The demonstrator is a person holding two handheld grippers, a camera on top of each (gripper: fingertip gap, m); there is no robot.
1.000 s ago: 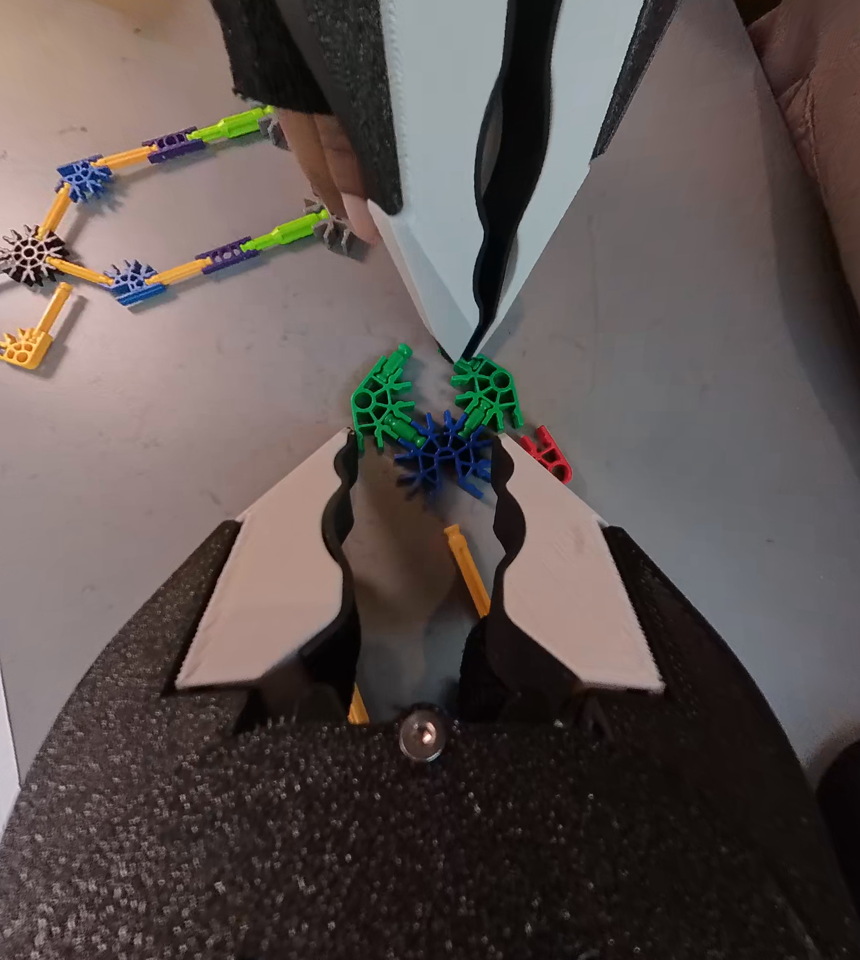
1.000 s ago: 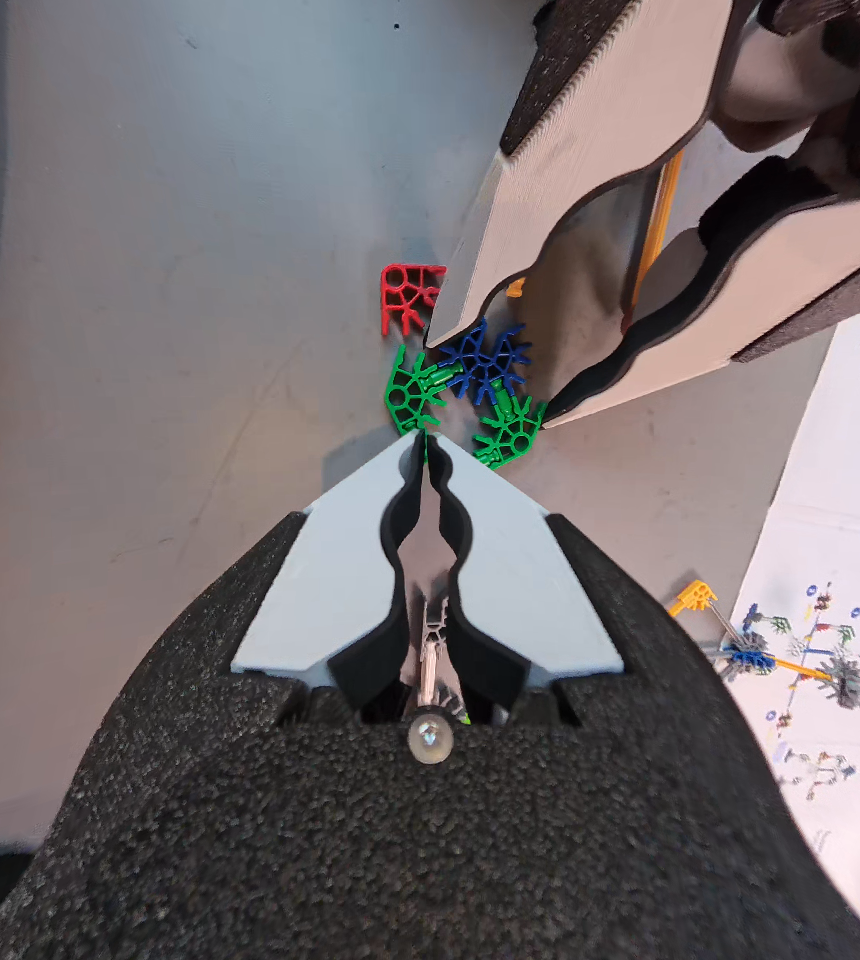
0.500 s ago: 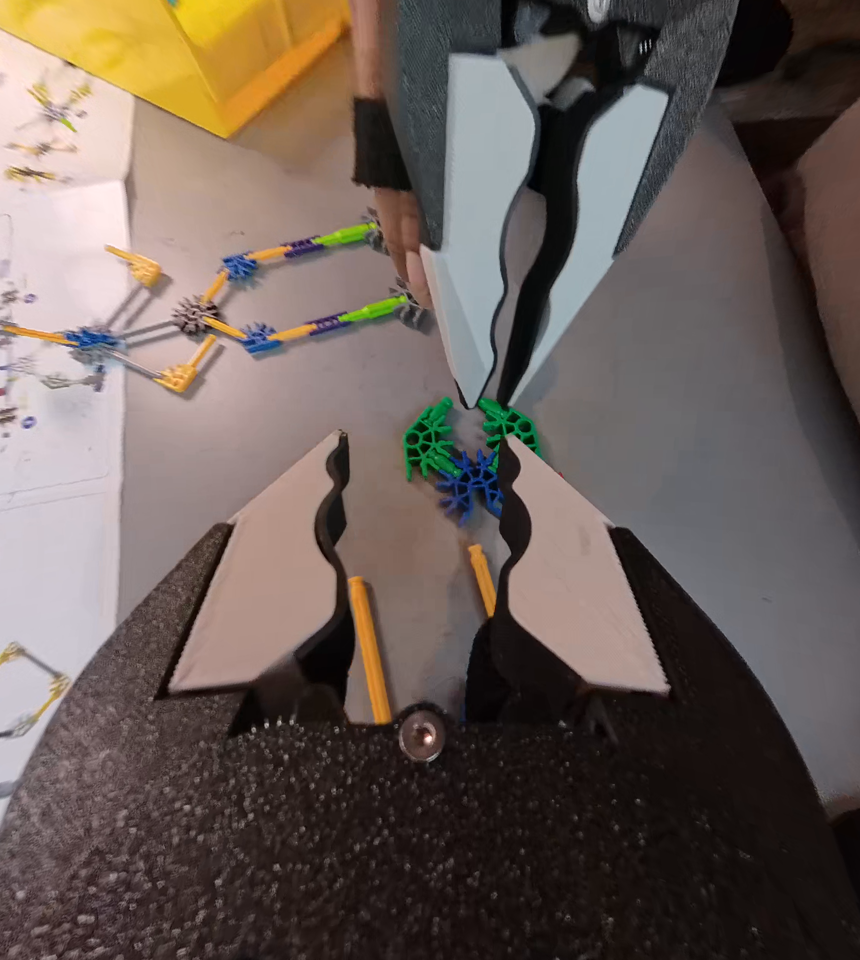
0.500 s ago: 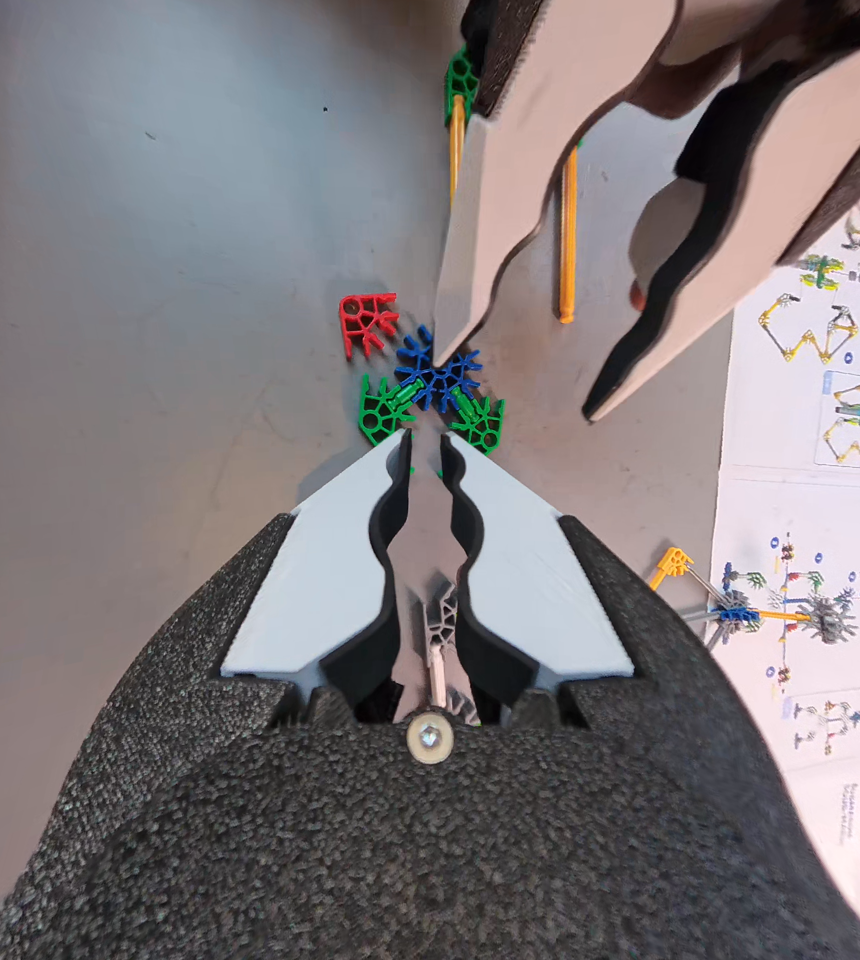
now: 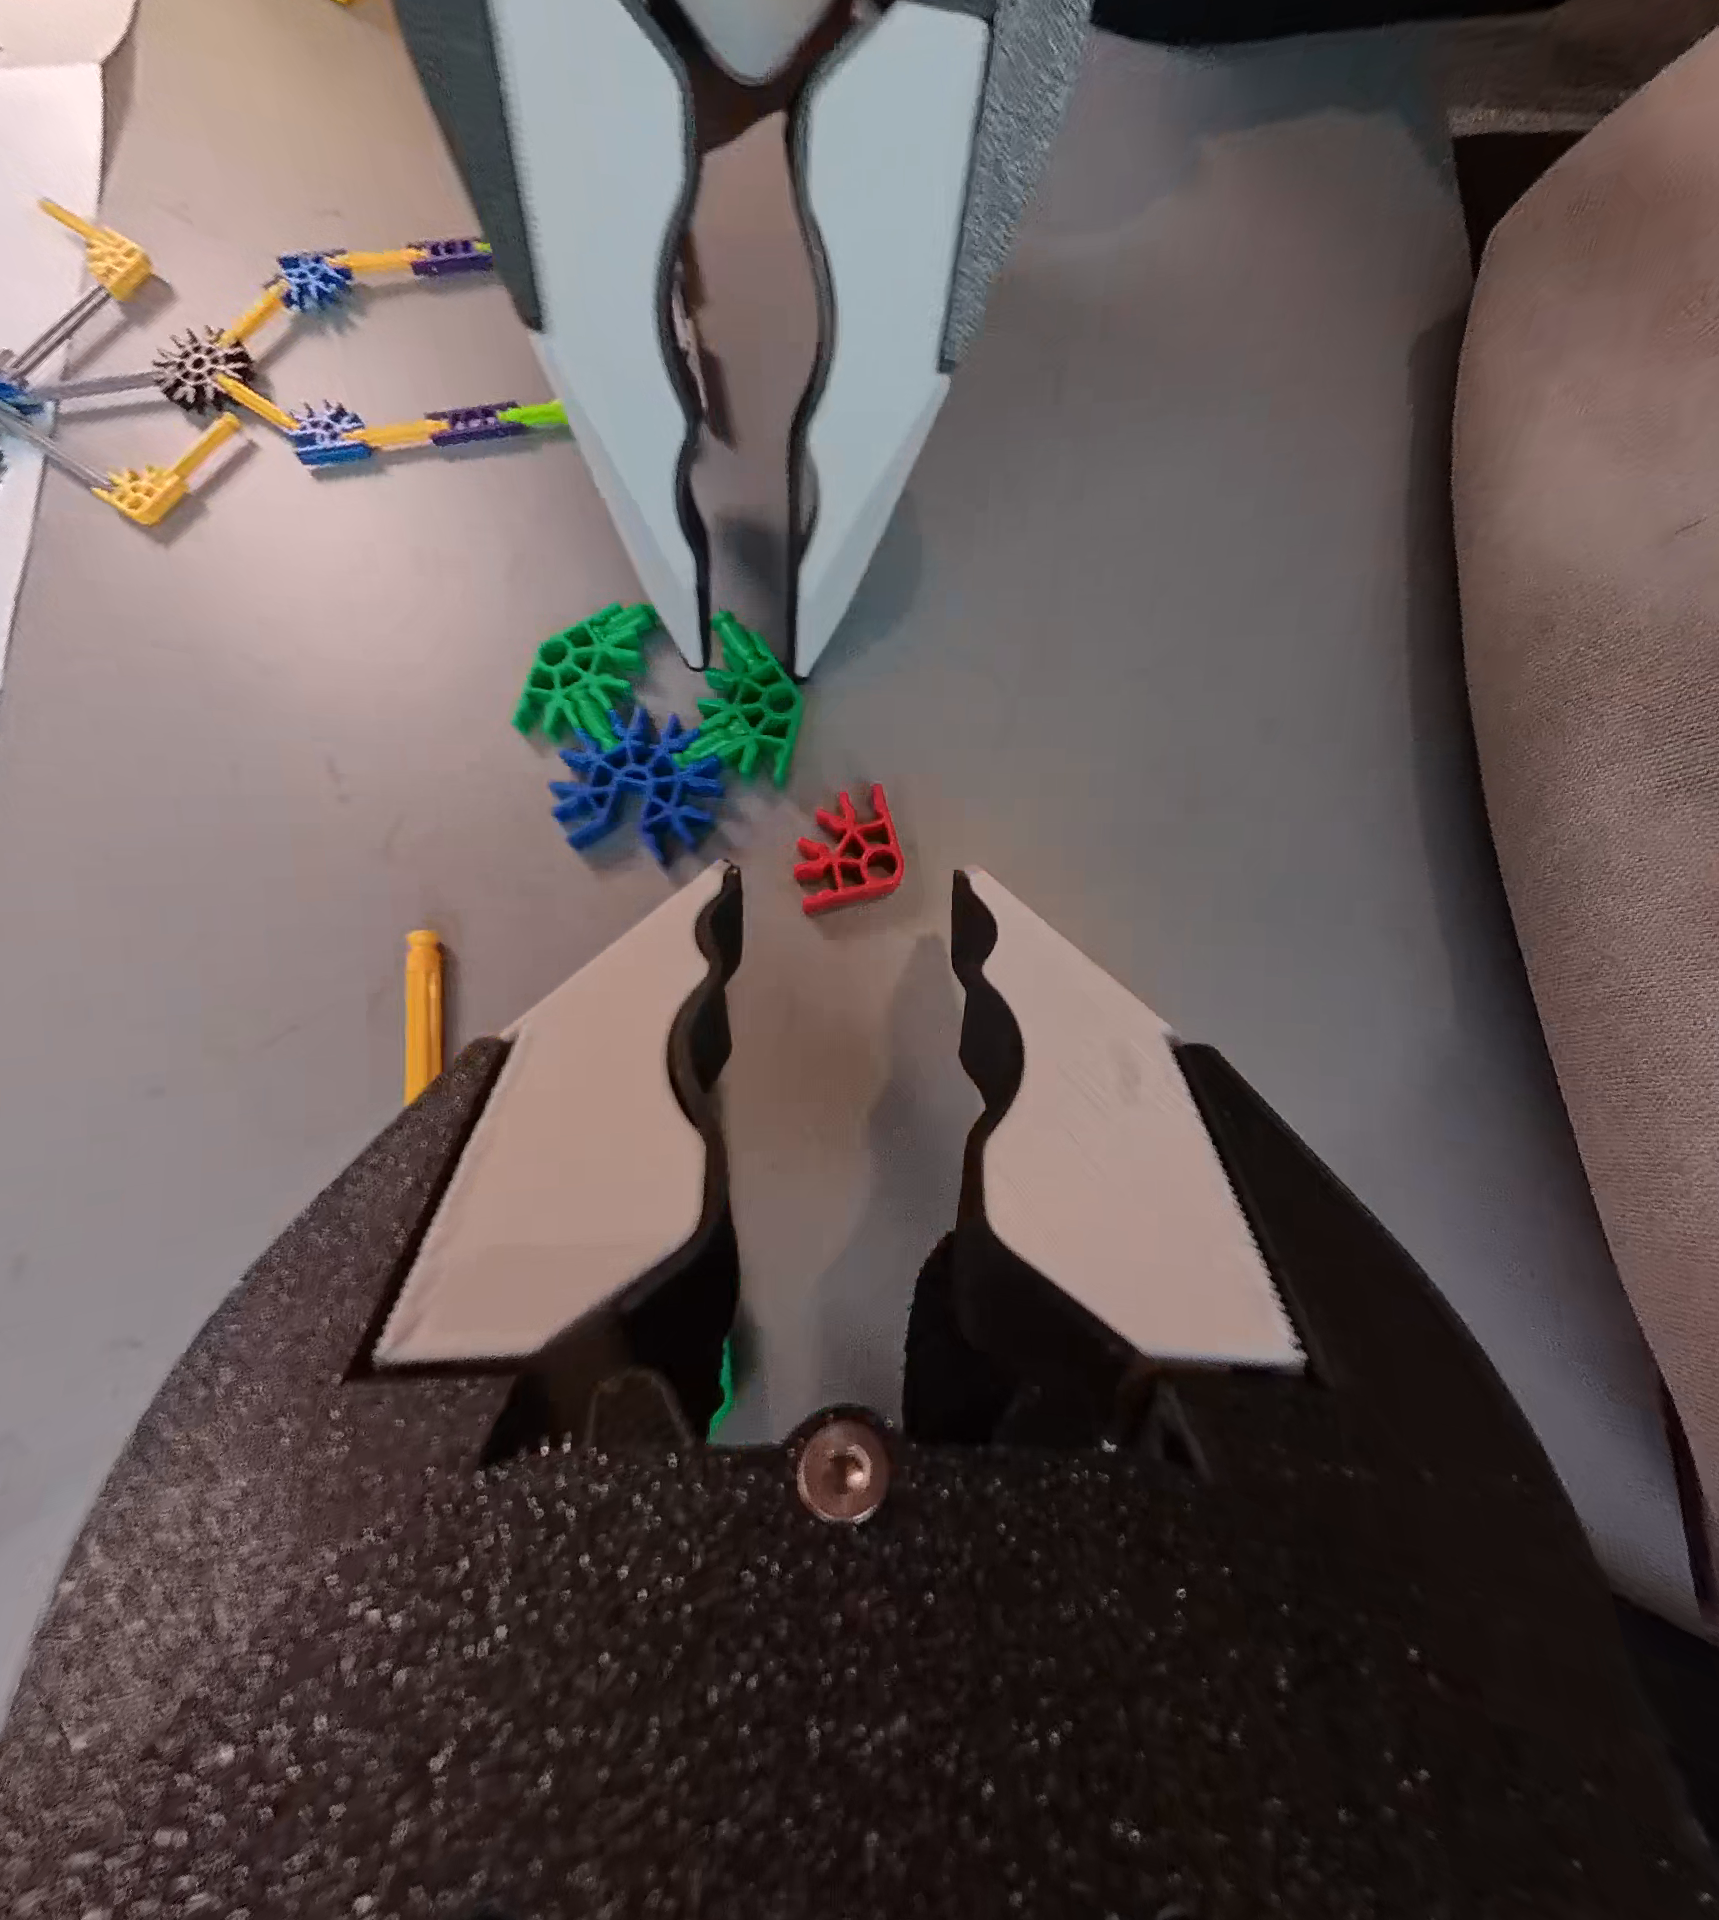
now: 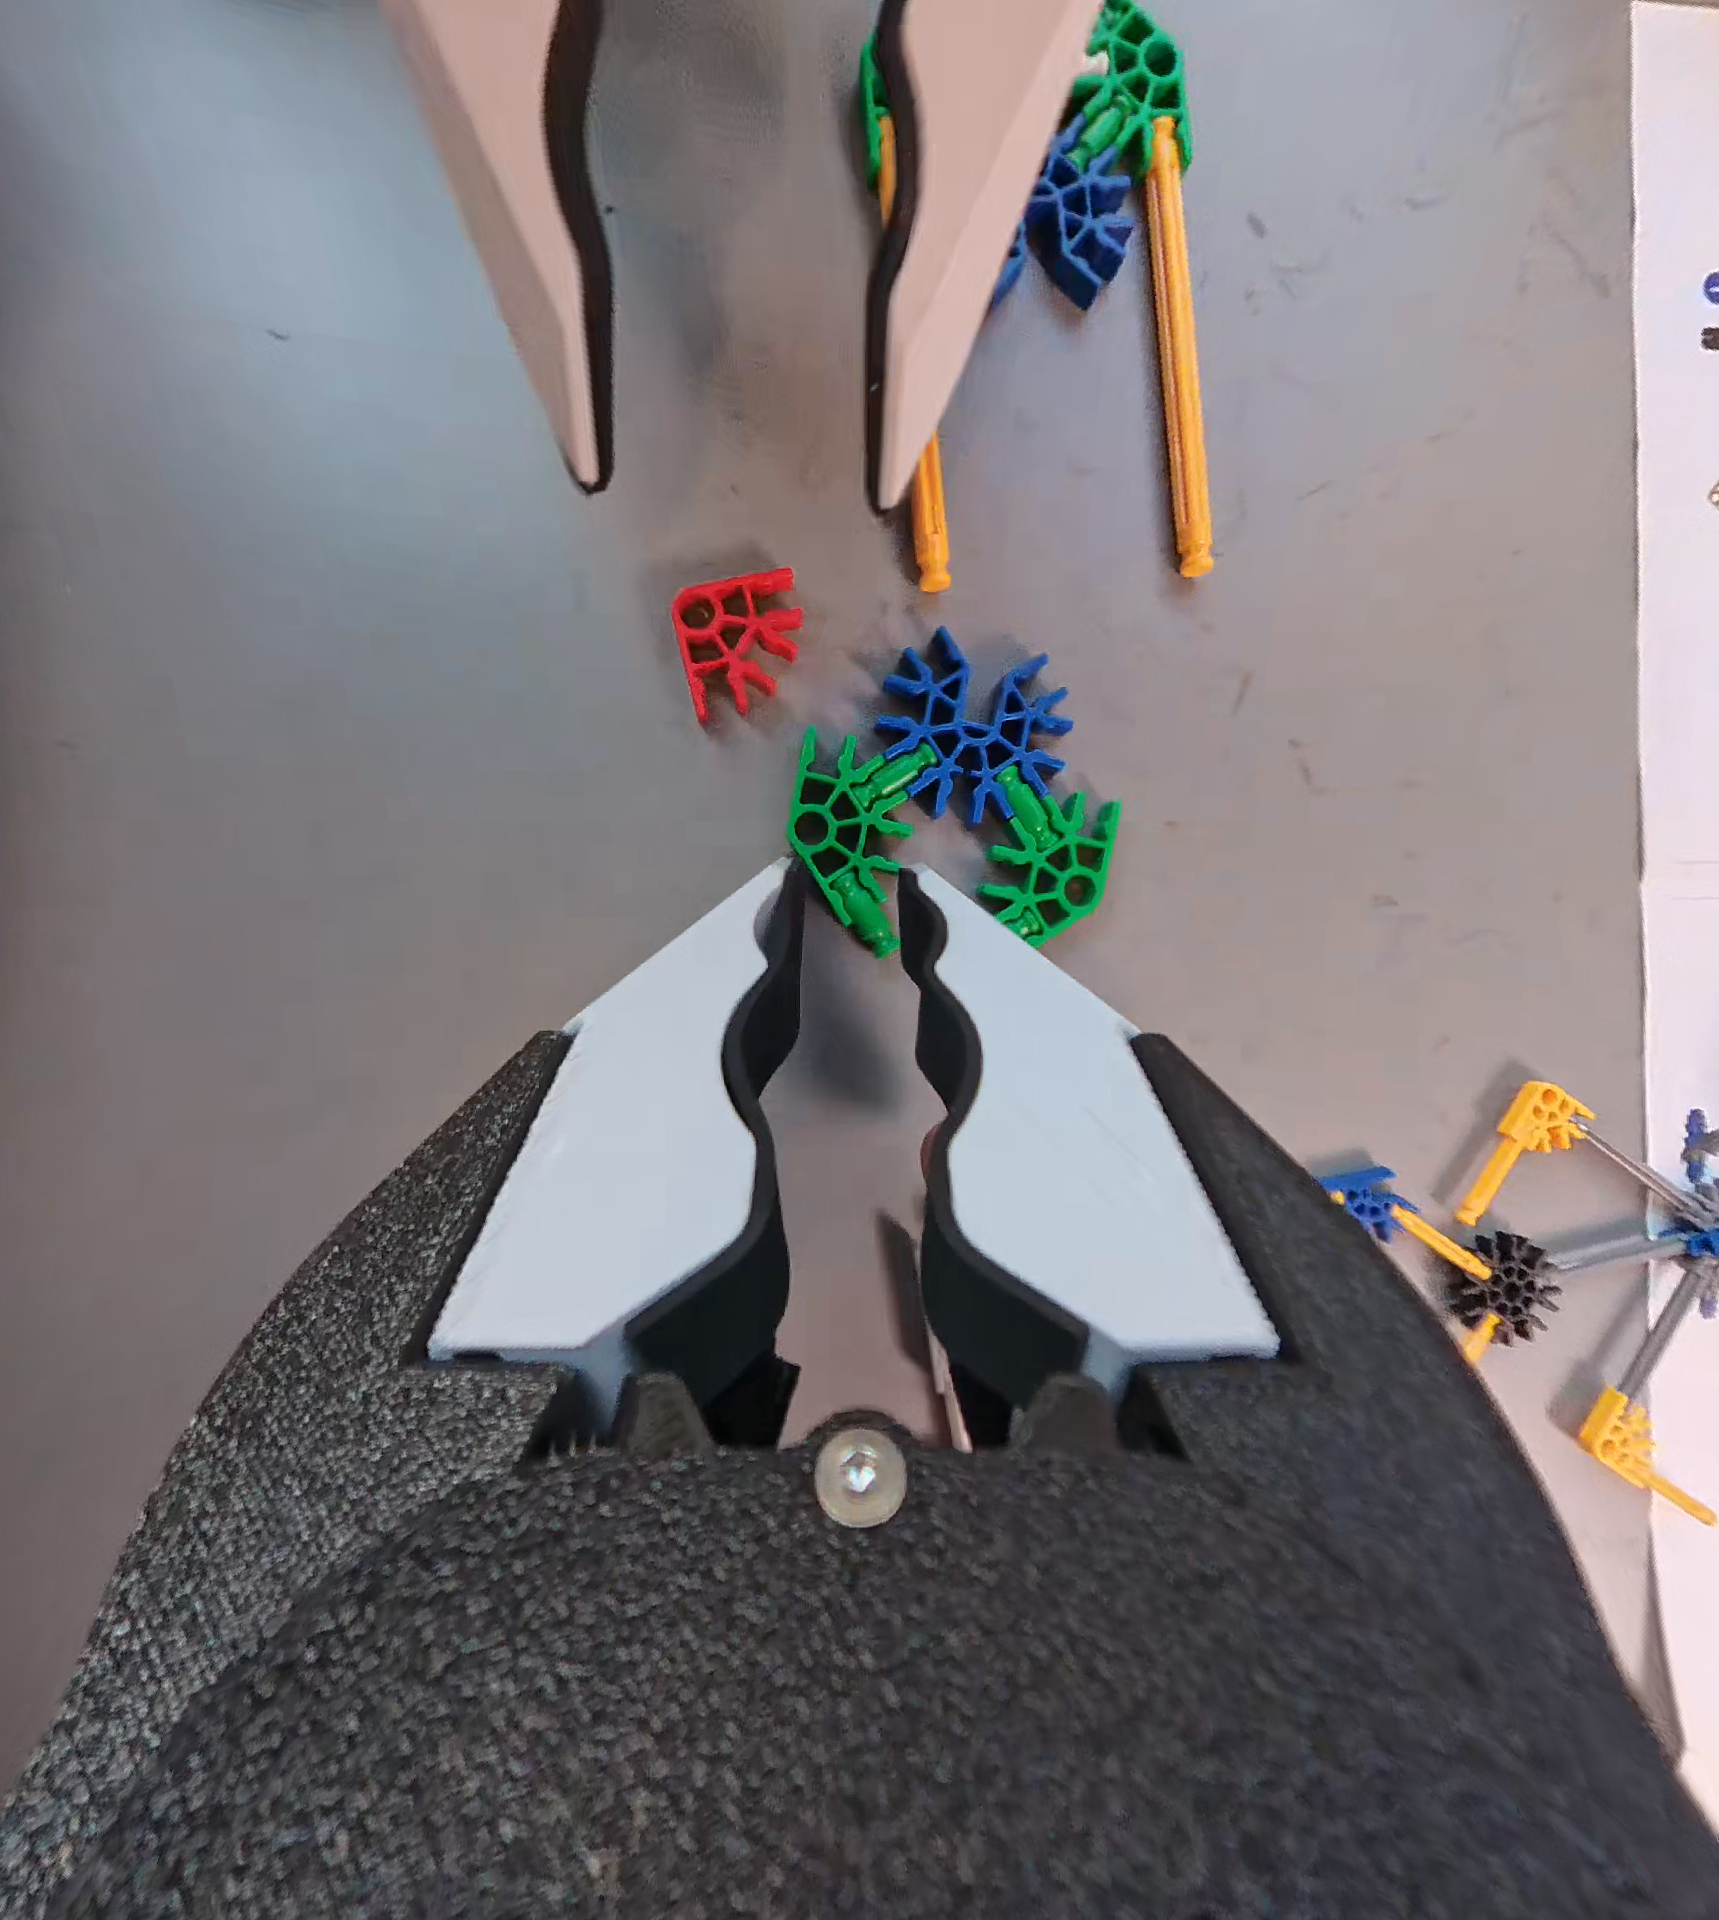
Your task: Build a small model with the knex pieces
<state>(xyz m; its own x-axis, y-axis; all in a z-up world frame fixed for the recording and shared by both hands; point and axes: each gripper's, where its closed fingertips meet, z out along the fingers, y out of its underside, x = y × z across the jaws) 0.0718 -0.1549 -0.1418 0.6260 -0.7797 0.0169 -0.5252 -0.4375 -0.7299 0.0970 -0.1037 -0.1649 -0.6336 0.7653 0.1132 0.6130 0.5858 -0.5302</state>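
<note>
Straddling a green connector's [image 6: 839,831] peg, the right claw [image 6: 847,881] gapes slightly; the left claw [image 5: 839,875] hovers released near a red connector [image 5: 853,852].

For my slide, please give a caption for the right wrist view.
Right gripper, open, tips beside a green-and-blue plastic connector cluster on the grey table.

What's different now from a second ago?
The left tongs backed off the blue connector, open and empty, near the red connector. The right tongs, shut on a green connector before, have parted around its short green rod. The blue-and-green cluster and red piece stayed on the table.
</note>
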